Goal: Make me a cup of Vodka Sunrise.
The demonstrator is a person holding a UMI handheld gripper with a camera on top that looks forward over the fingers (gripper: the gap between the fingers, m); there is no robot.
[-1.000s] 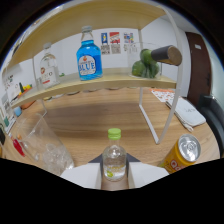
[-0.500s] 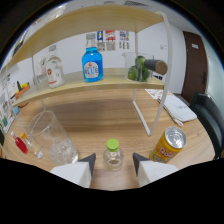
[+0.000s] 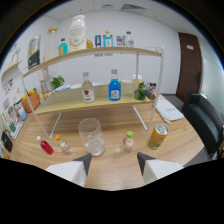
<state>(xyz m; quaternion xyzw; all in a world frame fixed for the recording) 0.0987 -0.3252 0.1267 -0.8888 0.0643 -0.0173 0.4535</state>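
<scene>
Wooden table (image 3: 165,160); tongs (image 3: 114,161) parted, labels unreadable.

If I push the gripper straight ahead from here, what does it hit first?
Probably nothing at once: the open gripper points at bare table between the clear glass and the small green-capped bottle. Beyond that gap stands the shelf; depth is unclear.

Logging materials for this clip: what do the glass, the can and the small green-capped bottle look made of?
The glass looks like clear glass or clear plastic: the table shows through it, with what seems to be ice at the bottom. The can looks like printed metal, glossy yellow-orange with a pale rim. The bottle seems to be clear plastic, though glass is possible. The gripper is open, empty, short of all three.
</scene>
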